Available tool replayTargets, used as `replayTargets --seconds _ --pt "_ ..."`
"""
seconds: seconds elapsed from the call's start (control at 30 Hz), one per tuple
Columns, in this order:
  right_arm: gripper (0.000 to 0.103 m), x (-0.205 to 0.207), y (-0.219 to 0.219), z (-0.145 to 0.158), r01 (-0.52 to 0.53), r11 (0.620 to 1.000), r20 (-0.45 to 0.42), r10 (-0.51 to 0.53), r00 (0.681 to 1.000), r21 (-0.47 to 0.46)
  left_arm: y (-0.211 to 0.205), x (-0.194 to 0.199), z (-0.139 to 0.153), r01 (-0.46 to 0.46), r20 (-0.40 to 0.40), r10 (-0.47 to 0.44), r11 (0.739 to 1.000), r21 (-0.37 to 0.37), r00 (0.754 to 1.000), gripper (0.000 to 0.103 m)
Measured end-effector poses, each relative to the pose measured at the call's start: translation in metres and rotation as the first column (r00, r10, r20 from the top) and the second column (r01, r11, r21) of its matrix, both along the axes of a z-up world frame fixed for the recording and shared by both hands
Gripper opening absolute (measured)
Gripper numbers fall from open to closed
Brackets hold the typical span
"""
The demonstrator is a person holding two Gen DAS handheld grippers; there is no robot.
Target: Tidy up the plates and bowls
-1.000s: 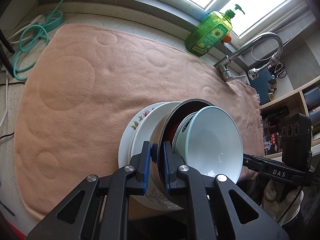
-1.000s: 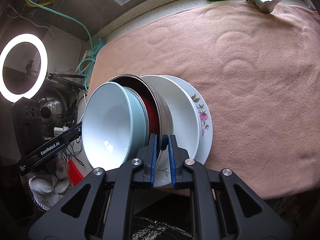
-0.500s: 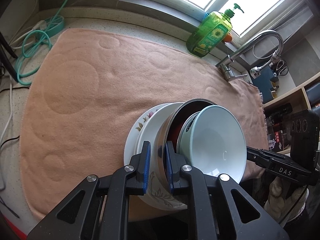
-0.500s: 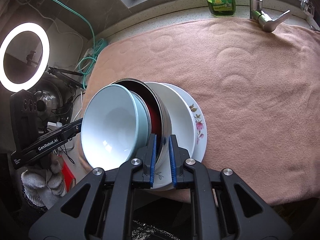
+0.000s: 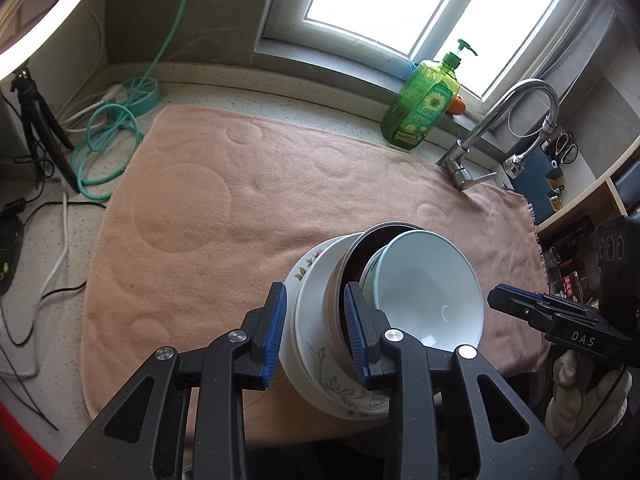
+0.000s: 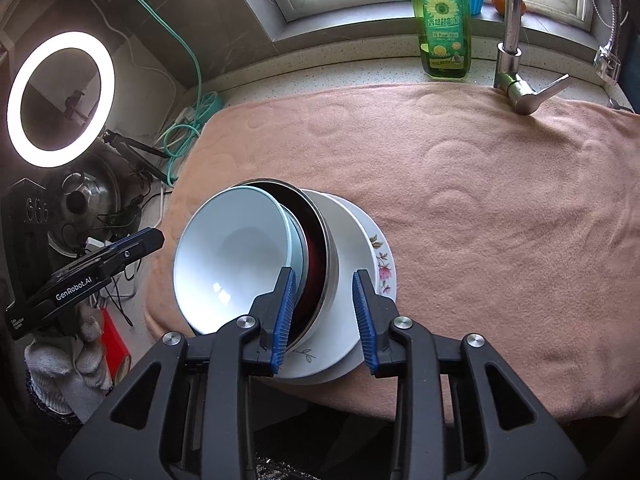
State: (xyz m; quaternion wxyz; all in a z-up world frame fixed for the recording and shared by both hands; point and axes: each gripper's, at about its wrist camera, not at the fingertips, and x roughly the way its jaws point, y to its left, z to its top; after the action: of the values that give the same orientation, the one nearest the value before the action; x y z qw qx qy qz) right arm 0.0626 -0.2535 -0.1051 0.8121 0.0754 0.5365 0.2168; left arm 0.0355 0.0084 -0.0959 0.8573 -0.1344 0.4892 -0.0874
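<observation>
We have just opened both our left gripper (image 5: 316,334) and right gripper (image 6: 326,318), releasing the nested stack: pale-blue ceramic bowl (image 6: 230,260), steel bowl (image 6: 320,248), floral white plate (image 6: 382,264); stacking looks finished.

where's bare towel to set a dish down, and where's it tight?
Free: the pink towel between the dish stack and the faucet, and its left part toward the teal cable. Tight: the near edge, where the open left gripper and right gripper straddle the stack, and by the soap bottle.
</observation>
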Motion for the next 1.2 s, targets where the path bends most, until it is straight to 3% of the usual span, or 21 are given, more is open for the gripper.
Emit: replayTargets --seconds 0.1,0.2,0.27,0.3,0.37,0.43,0.6,0.77,0.83,0.9,1.2 --pt "0.033 -0.008 -0.004 0.013 0.012 1.0 0.05 -0.012 0.999 0.002 -0.001 -0.011 0.011 0.0 0.039 -0.001 1.0 0.03 0.999 0.028" --pt "0.047 -0.019 -0.007 0.026 0.022 1.0 0.124 -0.02 0.992 -0.02 -0.009 -0.023 0.02 0.025 0.072 -0.031 0.997 0.079 0.997 0.028" --pt "0.048 -0.027 -0.007 0.034 0.028 0.999 0.166 -0.02 0.986 -0.042 -0.015 -0.031 0.022 0.039 0.081 -0.047 0.994 0.098 0.996 0.037" --pt "0.048 -0.031 -0.007 0.037 0.03 0.998 0.183 -0.02 0.983 -0.048 -0.018 -0.035 0.023 0.044 0.085 -0.054 0.993 0.107 0.995 0.047" --pt "0.049 -0.038 -0.009 0.043 0.033 0.998 0.209 -0.021 0.978 -0.054 -0.024 -0.042 0.024 0.051 0.098 -0.063 0.991 0.127 0.993 0.049" --pt "0.06 -0.045 -0.01 0.048 0.04 0.998 0.239 -0.026 0.971 -0.053 -0.03 -0.048 0.026 0.065 0.103 -0.08 0.987 0.144 0.992 0.049" --pt "0.069 -0.061 -0.008 0.057 0.055 0.995 0.299 -0.028 0.954 -0.085 -0.038 -0.058 0.032 0.072 0.124 -0.091 0.986 0.152 0.988 0.058" --pt "0.077 -0.072 -0.008 0.06 0.085 0.992 0.328 -0.052 0.943 -0.088 -0.044 -0.066 0.039 0.062 0.158 -0.092 0.981 0.184 0.983 0.059" --pt "0.089 -0.073 -0.008 0.061 0.097 0.991 0.336 -0.062 0.94 -0.088 -0.045 -0.067 0.04 0.048 0.166 -0.082 0.979 0.2 0.983 0.062" --pt "0.09 -0.073 -0.008 0.061 0.111 0.991 0.341 -0.077 0.937 -0.081 -0.045 -0.066 0.041 0.035 0.164 -0.071 0.976 0.213 0.984 0.066" --pt "0.09 -0.074 -0.003 0.066 0.124 0.987 0.355 -0.081 0.931 -0.099 -0.05 -0.067 0.045 0.024 0.171 -0.063 0.974 0.224 0.983 0.066"
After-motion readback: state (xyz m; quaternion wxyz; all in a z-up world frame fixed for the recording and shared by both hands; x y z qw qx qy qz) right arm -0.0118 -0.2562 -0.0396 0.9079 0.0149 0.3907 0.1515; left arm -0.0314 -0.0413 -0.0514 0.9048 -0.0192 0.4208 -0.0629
